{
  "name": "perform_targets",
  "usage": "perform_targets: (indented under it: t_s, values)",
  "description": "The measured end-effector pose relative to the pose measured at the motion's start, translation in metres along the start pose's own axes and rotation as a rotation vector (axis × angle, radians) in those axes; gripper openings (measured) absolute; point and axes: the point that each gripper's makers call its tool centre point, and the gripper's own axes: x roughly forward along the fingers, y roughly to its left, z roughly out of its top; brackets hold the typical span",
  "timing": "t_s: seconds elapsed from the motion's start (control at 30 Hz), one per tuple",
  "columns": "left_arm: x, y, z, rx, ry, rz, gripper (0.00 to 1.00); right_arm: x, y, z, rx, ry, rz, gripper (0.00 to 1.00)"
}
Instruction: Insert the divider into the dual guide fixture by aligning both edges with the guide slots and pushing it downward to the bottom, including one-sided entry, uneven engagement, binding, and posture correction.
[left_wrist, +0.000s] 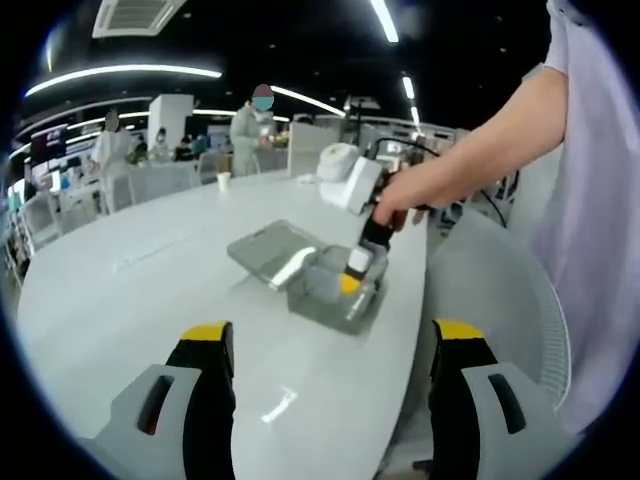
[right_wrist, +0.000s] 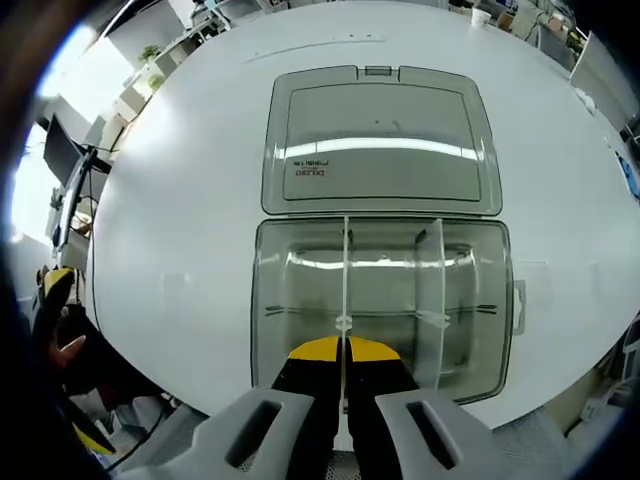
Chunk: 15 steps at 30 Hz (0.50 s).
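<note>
A clear plastic box (right_wrist: 275, 300), the guide fixture, stands on the white table (right_wrist: 180, 180) with its lid (right_wrist: 380, 140) folded flat beyond it. My right gripper (right_wrist: 343, 352) is shut on a thin clear divider (right_wrist: 345, 280). The divider stands edge-on inside the box and runs from the near wall to the far wall. How deep it sits I cannot tell. A second divider (right_wrist: 440, 280) stands to its right. In the left gripper view, a hand holds the right gripper (left_wrist: 352, 272) down into the box (left_wrist: 330, 300). My left gripper (left_wrist: 335, 335) hangs open well short of it.
The table's curved edge (left_wrist: 415, 330) runs close to the right of the box, with the person's arm (left_wrist: 480, 150) above it. Two people (left_wrist: 255, 125) stand beyond the far end, among chairs and desks. A paper cup (left_wrist: 223, 180) stands at the back.
</note>
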Motion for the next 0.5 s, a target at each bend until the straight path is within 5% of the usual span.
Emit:
perform_targets:
  t_s: [0.5]
  values:
    - [0.0019, -0.0003, -0.0017, -0.004, 0.006, -0.004, 0.78, 0.0032, 0.001, -0.0033, -0.003, 0.007, -0.001, 0.0]
